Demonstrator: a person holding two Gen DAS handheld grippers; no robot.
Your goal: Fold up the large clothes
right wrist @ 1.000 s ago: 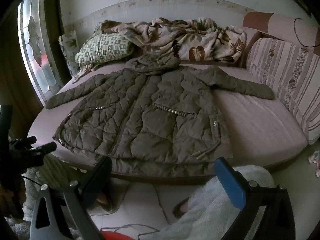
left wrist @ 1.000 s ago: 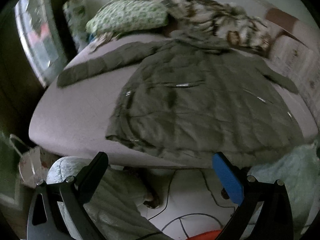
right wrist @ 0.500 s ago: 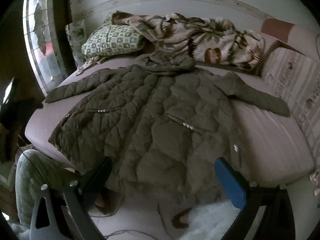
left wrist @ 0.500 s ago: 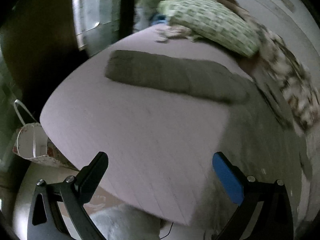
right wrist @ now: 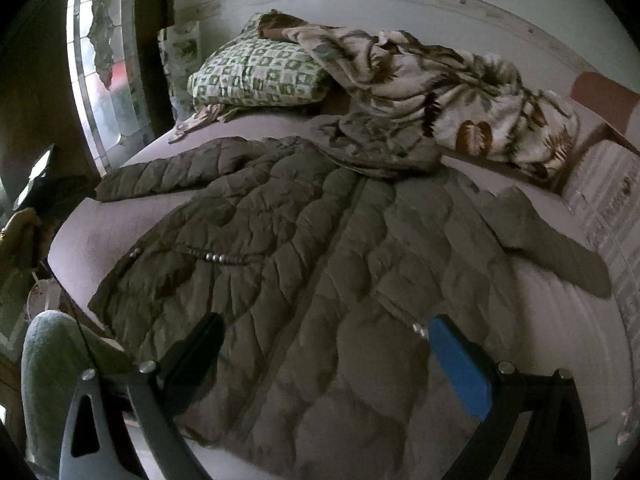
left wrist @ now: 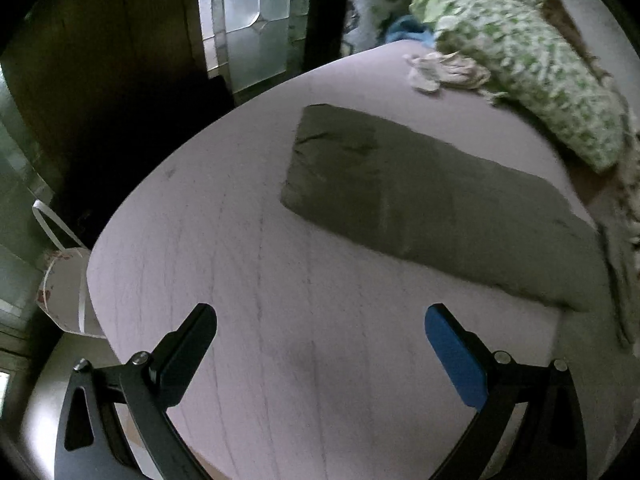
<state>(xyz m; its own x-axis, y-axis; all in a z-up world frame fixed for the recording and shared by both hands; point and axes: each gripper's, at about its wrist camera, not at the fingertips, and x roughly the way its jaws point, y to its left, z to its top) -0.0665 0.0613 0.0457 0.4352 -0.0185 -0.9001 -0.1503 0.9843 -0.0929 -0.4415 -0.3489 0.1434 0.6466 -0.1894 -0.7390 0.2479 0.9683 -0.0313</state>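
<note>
The left gripper (left wrist: 320,344) has swung off the coat's body toward one sleeve (left wrist: 420,196), which now lies ahead of its wide-open, empty jaws; likely that sleeve gets folded in first. The coat (right wrist: 320,260) lies flat on the bed (left wrist: 240,280), hem nearest the right jaws, hood farthest, long axis running away from them. The right gripper (right wrist: 324,364) has closed in over the hem, jaws wide, holding nothing.

pillow (right wrist: 256,74) | leaf-print blanket (right wrist: 452,88) | mattress (left wrist: 248,280) | window (right wrist: 102,60)
</note>
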